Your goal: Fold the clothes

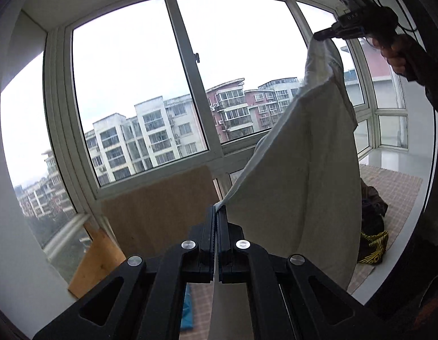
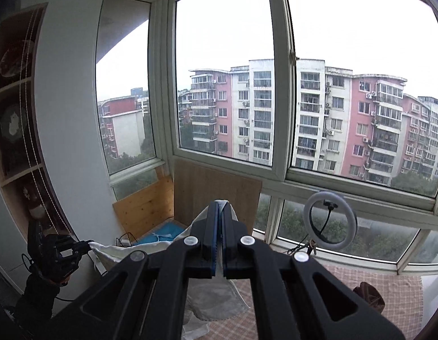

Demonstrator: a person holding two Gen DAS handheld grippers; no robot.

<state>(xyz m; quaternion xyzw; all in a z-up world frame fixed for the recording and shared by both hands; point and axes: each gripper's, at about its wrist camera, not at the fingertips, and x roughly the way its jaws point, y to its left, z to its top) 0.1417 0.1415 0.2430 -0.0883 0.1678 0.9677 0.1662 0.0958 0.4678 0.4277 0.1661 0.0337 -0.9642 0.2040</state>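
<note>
A white cloth (image 1: 298, 153) hangs in the air before a big window (image 1: 134, 85), stretched between two grippers. At the lower centre of the left wrist view, the left gripper (image 1: 219, 212) has its fingers pressed together on one corner. At the upper right, the right gripper (image 1: 321, 35) pinches another corner, and the cloth drapes down from there over a checked surface (image 1: 394, 187).
</note>
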